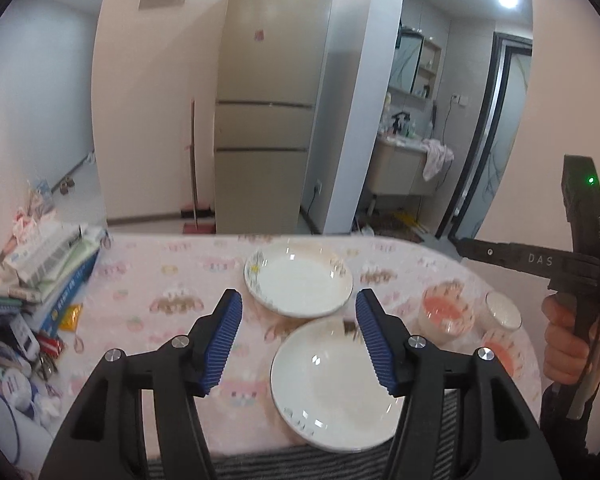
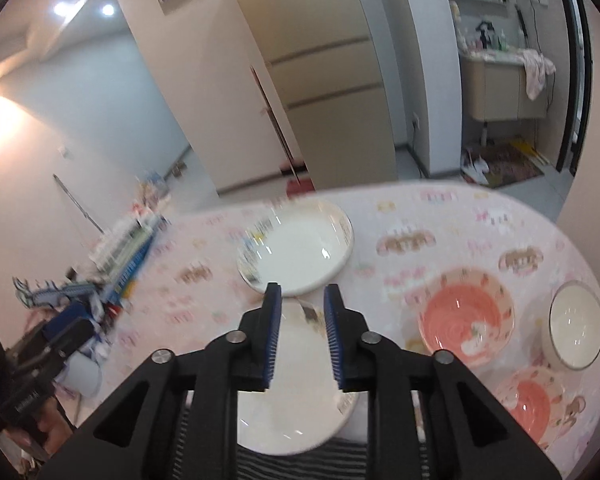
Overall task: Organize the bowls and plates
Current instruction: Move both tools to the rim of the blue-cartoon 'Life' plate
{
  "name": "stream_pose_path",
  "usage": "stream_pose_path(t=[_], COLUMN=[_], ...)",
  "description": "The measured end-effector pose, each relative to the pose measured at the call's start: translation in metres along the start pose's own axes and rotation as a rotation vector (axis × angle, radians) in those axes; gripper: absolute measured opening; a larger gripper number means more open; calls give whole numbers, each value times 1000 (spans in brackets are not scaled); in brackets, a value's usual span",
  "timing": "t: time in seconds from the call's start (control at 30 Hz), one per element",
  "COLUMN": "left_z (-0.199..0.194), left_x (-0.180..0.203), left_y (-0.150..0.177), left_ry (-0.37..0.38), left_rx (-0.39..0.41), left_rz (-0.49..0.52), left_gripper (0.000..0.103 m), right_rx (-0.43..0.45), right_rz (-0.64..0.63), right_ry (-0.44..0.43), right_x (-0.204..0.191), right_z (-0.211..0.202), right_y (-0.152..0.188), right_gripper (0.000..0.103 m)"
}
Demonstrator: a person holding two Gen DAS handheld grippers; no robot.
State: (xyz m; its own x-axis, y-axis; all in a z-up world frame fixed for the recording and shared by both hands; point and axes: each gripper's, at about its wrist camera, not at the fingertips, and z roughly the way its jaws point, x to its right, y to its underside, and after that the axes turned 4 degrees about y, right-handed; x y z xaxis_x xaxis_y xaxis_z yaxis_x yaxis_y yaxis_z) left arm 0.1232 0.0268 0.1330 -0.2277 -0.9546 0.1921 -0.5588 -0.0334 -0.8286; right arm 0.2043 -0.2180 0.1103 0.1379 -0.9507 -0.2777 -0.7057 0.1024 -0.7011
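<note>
Two white plates lie on the pink patterned tablecloth (image 1: 160,280): a far plate (image 1: 300,280) (image 2: 300,244) with a flower rim, and a near plate (image 1: 332,392) (image 2: 292,420) by the front edge. To their right stand a pink bowl (image 1: 444,312) (image 2: 464,316), a white bowl (image 1: 504,310) (image 2: 576,328) and a second pink bowl (image 2: 536,404). My left gripper (image 1: 298,296) hangs above the plates, jaws wide apart and empty. My right gripper (image 2: 303,287) hovers over the near plate with a narrow gap and nothing between its blue pads.
Stacked boxes and small clutter (image 1: 60,264) crowd the table's left end. A person's hand (image 1: 572,344) holds the right tool at the right edge. Beyond the table stand a beige fridge (image 1: 272,100) and a washbasin cabinet (image 1: 400,168). Striped fabric (image 1: 300,468) lies at the front.
</note>
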Motion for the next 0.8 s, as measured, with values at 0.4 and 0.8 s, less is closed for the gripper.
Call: stream_pose_path(t=[0.4, 0.8], left_z=[-22, 55], left_x=[2, -41], left_y=[-94, -86], left_ry=[67, -33], left_rx=[282, 218], left_rz=[-66, -63], left_gripper=[93, 103], right_rx=[354, 190], right_rz=[129, 159], right_ry=[-4, 79], right_x=[-19, 12], right_z=[-45, 53], right_y=[-75, -76], right_gripper=[40, 44])
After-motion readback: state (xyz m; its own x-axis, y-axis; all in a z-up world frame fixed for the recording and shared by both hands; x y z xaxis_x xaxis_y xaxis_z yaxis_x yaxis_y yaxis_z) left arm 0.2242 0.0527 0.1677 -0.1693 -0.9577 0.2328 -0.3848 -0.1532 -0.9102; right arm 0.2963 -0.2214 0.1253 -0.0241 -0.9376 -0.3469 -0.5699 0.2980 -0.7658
